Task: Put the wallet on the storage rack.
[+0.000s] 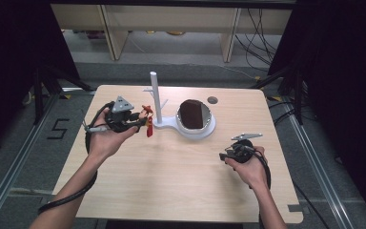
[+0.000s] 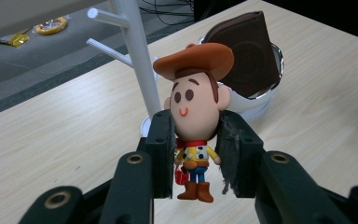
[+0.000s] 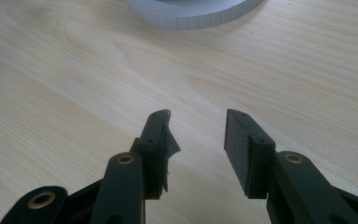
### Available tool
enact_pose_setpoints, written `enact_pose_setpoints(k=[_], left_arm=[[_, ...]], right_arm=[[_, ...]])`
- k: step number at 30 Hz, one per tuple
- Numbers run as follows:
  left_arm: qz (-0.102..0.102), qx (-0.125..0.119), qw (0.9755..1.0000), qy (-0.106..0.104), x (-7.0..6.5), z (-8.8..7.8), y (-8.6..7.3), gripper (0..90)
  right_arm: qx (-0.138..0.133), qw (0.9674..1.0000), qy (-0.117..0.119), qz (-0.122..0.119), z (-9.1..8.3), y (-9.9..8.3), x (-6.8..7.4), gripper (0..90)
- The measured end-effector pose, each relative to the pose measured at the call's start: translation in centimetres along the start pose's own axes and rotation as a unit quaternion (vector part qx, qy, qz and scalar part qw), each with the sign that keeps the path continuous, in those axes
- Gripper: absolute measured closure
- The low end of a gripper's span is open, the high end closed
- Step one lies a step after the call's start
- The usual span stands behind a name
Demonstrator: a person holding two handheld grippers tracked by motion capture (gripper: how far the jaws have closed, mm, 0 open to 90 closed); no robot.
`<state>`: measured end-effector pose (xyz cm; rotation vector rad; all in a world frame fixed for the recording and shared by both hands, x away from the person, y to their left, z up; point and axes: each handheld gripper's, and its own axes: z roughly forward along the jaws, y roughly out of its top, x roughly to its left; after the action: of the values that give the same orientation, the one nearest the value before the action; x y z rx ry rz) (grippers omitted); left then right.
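Cowboy figurine (image 2: 195, 121) between left hand-held gripper (image 2: 196, 154) pads

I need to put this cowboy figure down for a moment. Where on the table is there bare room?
The wood is bare along the near edge of the table, between the left gripper holding the cowboy figure and the right gripper. It is crowded farther back, at the white peg stand and its dish holding a brown wallet.
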<state>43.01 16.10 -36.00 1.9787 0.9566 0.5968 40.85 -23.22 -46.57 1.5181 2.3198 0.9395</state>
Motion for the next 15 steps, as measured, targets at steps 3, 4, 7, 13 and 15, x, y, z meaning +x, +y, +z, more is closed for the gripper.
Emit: enact_pose_setpoints(k=[3, 4, 7, 13, 15], left_arm=[[-0.006, -0.007, 0.9999, 0.007, 0.3, -0.1, 0.1, 66.8], [-0.003, -0.007, 1.0, 0.005, 0.5, -0.2, 0.2, 66.7], [-0.015, -0.016, 0.9997, 0.013, 0.6, -0.2, 0.4, 66.8], [-0.021, -0.019, 0.9993, 0.023, 1.4, -0.3, 0.9, 66.8], [-0.021, -0.019, 0.9993, 0.026, 1.6, -0.3, 1.1, 66.8]], right_arm=[[-0.011, 0.9999, -0.001, -0.004, 0.1, -0.1, -0.1, 61.0], [-0.001, 0.9998, 0.01, -0.014, 0.0, -0.1, -0.3, 61.0], [-0.029, 0.9992, 0.027, -0.009, 0.5, -0.4, -0.4, 61.1], [-0.031, 0.9995, -0.004, -0.001, 0.2, -0.9, -0.2, 60.6], [-0.038, 0.9992, -0.003, -0.009, 0.3, -1.0, -0.4, 60.5]])
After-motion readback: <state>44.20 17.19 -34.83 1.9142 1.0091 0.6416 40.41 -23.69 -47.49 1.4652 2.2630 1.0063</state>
